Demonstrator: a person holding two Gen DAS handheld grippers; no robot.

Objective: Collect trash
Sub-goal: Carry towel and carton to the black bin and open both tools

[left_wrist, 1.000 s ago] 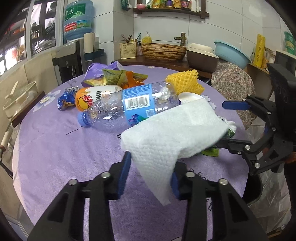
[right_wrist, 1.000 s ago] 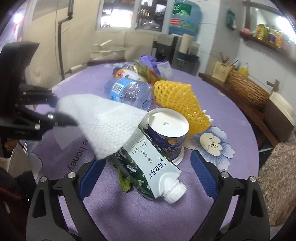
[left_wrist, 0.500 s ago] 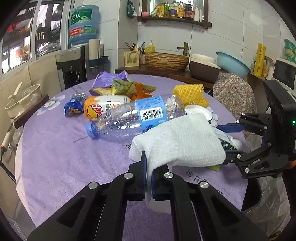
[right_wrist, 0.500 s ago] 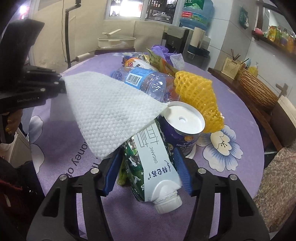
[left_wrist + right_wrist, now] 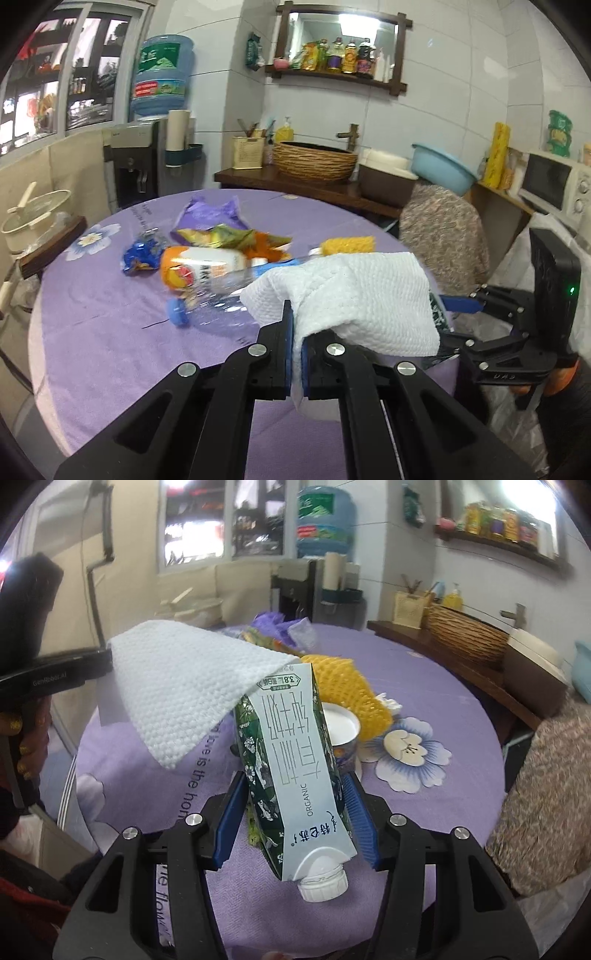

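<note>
Two hand-held grippers: tissue [image 5: 354, 295], carton [image 5: 299, 760]

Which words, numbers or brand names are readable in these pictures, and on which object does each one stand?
"ORGANIC" and "3.8": on the milk carton; its Chinese characters I cannot transcribe.
"GenRobot.AI", slightly blurred: on the left gripper.
"is the hon", cut off: on the purple tablecloth.
Water jug label and orange bottle label: too blurred.

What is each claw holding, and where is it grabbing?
The left claw pinches the white paper towel by its lower edge. The right claw squeezes the milk carton by its sides, near the cap end.
</note>
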